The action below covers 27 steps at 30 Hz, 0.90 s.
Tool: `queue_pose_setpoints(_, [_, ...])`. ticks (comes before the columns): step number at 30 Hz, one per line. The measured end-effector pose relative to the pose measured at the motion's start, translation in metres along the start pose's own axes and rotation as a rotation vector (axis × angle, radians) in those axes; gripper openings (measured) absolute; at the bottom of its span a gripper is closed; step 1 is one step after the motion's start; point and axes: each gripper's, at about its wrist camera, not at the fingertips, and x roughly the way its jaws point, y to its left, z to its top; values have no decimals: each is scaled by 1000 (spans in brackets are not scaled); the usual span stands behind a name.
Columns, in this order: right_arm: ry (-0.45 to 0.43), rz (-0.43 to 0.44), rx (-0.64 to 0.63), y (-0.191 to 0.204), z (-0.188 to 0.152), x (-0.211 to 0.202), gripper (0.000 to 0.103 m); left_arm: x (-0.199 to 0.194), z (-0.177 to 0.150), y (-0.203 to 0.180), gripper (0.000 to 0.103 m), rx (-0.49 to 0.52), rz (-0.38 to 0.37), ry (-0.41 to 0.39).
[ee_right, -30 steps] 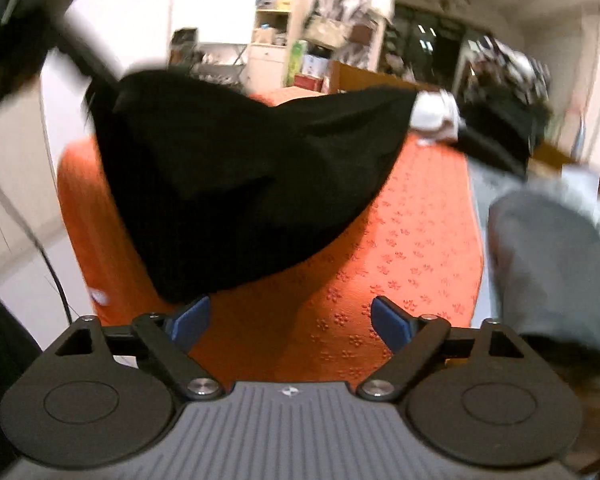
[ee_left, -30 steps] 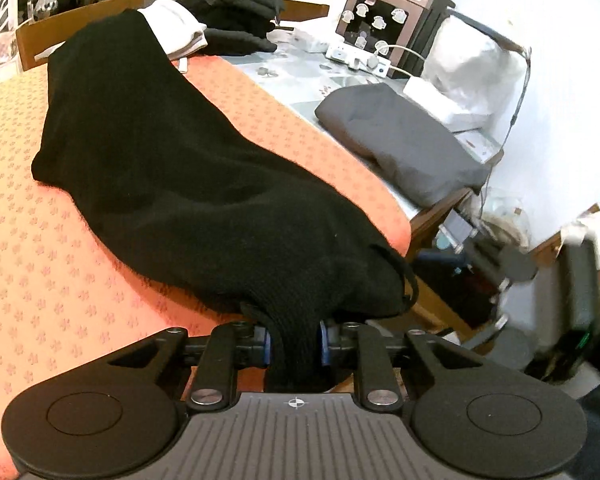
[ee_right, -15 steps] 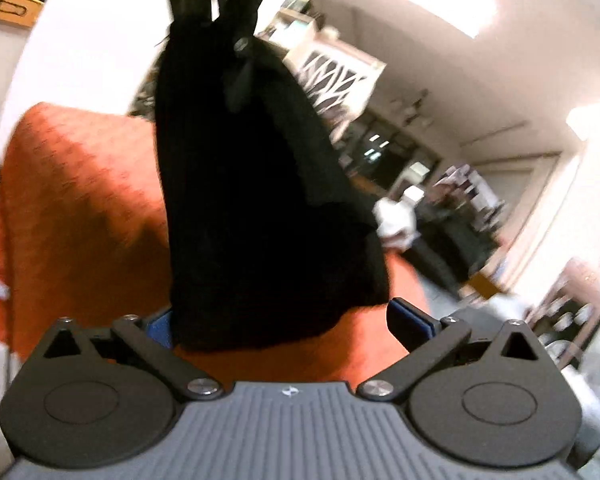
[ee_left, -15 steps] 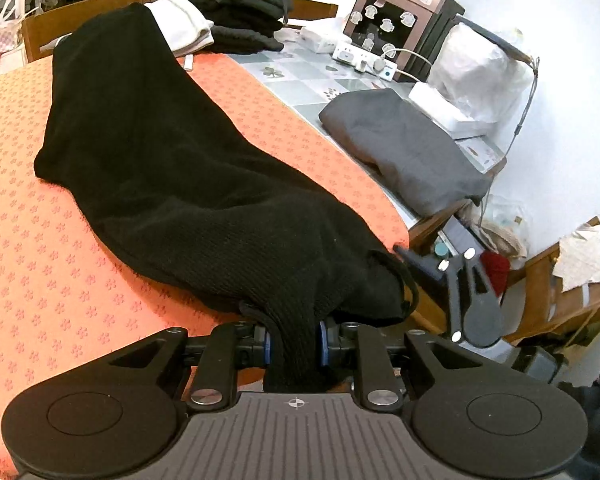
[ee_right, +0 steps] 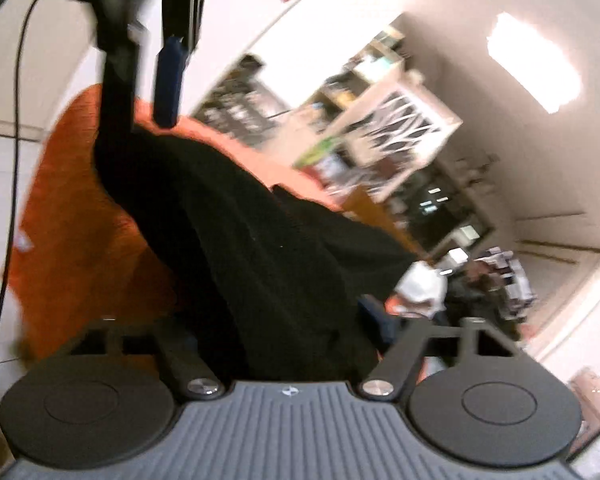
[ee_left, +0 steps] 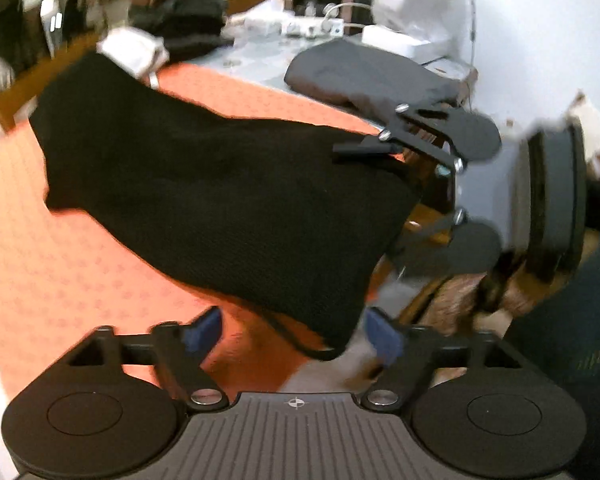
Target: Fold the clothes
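My left tool (ee_left: 294,334) was spread wide, its blue pads apart and gripping nothing; the black knitted garment (ee_left: 220,200) hung just ahead of it, the lower corner dangling between the pads without being pinched. That garment lay stretched across the orange flower-patterned cloth (ee_left: 60,264) on the bench, its near end lifted off the edge. From the left wrist view I saw my right tool (ee_left: 404,184) at the garment's right edge, one finger above the fabric and one below, blurred. From the right wrist view the fabric filled the gap of the right tool (ee_right: 284,320), draped between the spread fingers; the right pad (ee_right: 374,312) showed clear of it, so the tool read as released, not clenched. The left tool (ee_right: 148,80) hung above the garment there, its dark blue pad showing. Further back on the bench sat a folded grey garment (ee_left: 364,76) and a pile of dark clothes (ee_left: 180,20)
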Motion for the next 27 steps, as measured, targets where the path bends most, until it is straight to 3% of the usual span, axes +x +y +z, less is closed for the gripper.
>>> queue_pose_setpoints(2, [11,29,10,-9,9,1,46,0,-6,-3,95,24,45,-25])
queue_pose_setpoints(4, [23,59,20,-19,18,2,42,2,-7,-5,97,40,71,-52])
queue_pose_setpoints(13, [75,166,55,-52,51,9,40,28,11,-33,98,198,180,-183])
queue_pose_setpoints(16, [89,197,60,-48,47,9,44,24,18,-31,97,173,127,-185])
queue_pose_setpoints(22, [149,242,144,-24,13,-13,71,4,21,-14,97,27,14,-144])
queue_pose_setpoints(27, [178,217,329,-18,-23,-38,75,2,39,0,97,-126,-6,-128])
